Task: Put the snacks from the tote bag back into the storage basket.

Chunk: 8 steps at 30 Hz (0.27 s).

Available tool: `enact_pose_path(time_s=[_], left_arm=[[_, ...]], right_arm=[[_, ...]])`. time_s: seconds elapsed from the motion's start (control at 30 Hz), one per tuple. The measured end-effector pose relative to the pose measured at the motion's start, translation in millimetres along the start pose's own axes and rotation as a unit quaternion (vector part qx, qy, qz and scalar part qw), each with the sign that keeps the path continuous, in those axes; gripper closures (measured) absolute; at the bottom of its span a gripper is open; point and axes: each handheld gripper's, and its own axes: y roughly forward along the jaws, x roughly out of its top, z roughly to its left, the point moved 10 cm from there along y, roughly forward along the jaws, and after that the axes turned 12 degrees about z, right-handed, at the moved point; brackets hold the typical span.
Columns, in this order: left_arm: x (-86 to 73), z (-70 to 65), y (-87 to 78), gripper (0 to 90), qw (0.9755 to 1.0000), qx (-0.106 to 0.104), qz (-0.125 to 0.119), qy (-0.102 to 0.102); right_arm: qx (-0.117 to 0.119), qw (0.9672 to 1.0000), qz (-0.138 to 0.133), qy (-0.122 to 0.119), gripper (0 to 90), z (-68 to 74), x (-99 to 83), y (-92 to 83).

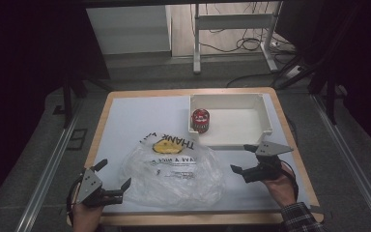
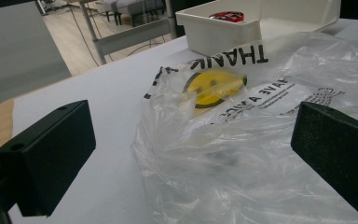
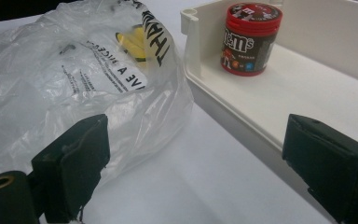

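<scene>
High view: clear plastic bag [image 1: 174, 169] lies crumpled in the lower centre of the frame on the counter [image 1: 125, 116], yellow smiley print and "THANK" lettering at its upper edge. White tray [image 1: 265, 121] sits upper right of centre, a red-lidded candy jar [image 1: 200, 120] standing upright in its left end. Left gripper [image 1: 113, 178] at lower left, fingers apart, just beside the bag's left edge, not touching as far as I can tell. Right gripper [image 1: 251, 157] at lower right, fingers apart, between the bag and the tray's near wall, holding nothing. Judging progress: early stage, bag not gripped or opened, jar not lifted out of the tray; likely the bagging is all left to do. Left gripper view: bag [image 2: 242, 140] covers the centre and right, both fingers [image 2: 46, 158] wide apart either side of it, right one cut off by the frame edge; tray [image 2: 214, 32] at top, jar lid barely peeking above the wall. Bag mouth hard to locate, folds blur together. Right gripper view: bag [image 3: 74, 79] on the left, tray [image 3: 261, 93] on the right, jar [image 3: 251, 38] at top centre with label readable; fingers [image 3: 74, 163] apart with bare counter between, both partly cropped. Whether the bag holds anything I cannot tell.
</scene>
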Motion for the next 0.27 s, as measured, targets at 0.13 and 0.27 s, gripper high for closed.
enact_pose_path(time_s=[0.13, 0.27], left_arm=[[0.0, -0.2, 0.1, 0.0, 1.0000, 0.000, 0.000, 0.000], [0.7, -0.2, 0.2, 0.0, 1.0000, 0.000, 0.000, 0.000]], right_arm=[[-0.003, 1.0000, -0.001, 0.004, 7.9, -1.3, -4.6, -3.9], [-0.003, 0.9999, -0.002, 0.009, 7.9, -3.2, -8.1, -6.8]])
